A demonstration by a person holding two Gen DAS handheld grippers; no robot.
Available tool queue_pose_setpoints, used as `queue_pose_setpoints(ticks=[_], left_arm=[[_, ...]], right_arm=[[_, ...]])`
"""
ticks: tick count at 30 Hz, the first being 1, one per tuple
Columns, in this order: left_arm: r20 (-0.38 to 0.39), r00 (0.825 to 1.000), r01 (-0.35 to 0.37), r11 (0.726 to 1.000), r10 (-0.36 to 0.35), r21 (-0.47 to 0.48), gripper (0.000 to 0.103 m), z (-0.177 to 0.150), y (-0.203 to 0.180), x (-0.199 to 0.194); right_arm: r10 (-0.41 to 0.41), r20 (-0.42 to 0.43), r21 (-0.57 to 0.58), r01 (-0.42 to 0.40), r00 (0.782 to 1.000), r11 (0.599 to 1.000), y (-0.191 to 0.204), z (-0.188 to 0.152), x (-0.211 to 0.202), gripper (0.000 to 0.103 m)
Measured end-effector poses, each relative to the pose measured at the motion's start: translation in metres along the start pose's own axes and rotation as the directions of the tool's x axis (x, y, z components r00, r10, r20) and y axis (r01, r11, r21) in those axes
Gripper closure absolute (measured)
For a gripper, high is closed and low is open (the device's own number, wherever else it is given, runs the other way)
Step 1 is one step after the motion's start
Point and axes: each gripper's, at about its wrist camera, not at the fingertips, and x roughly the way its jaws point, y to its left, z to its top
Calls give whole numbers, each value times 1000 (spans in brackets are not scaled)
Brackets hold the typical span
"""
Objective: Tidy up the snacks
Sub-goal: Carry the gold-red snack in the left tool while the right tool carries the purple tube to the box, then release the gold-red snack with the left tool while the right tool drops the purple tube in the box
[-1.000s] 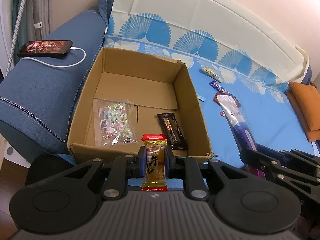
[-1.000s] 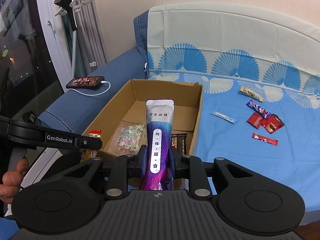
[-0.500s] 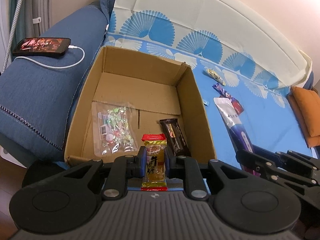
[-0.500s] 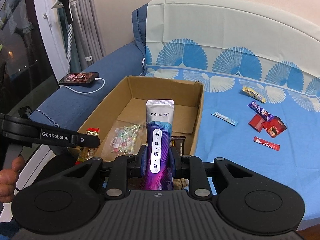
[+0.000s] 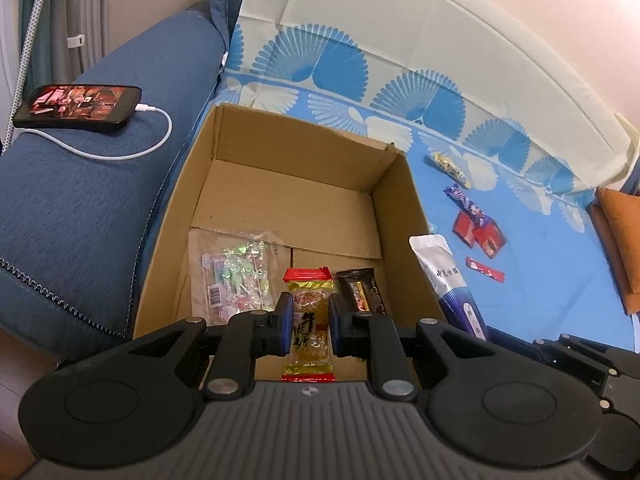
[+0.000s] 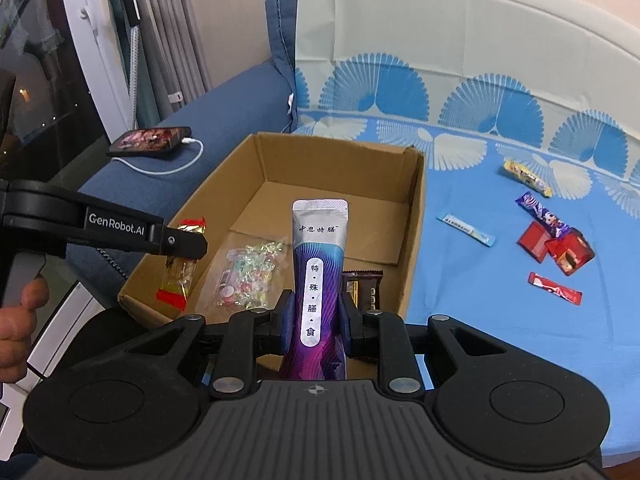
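Clamped at mid-length, light crinkly candy packet (image 5: 308, 322) by left tongs (image 5: 308, 330), limp purple pouch (image 6: 317, 292) by right tongs (image 6: 315, 326), judged slippery.

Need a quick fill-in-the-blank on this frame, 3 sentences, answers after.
1. The left gripper is shut on a ____ candy packet.
2. The right gripper holds a purple pouch above the cardboard ____.
3. The phone lies on the sofa ____.

Answers: yellow; box; armrest
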Motion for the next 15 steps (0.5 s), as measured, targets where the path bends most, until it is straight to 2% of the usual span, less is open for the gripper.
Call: queue_pose_setpoints(ticks=[15], left_arm=[[-102, 993, -61, 998, 64, 34, 83, 31, 0, 77]], right_arm=[[32, -84, 54, -27, 996, 998, -20, 20, 70, 78]])
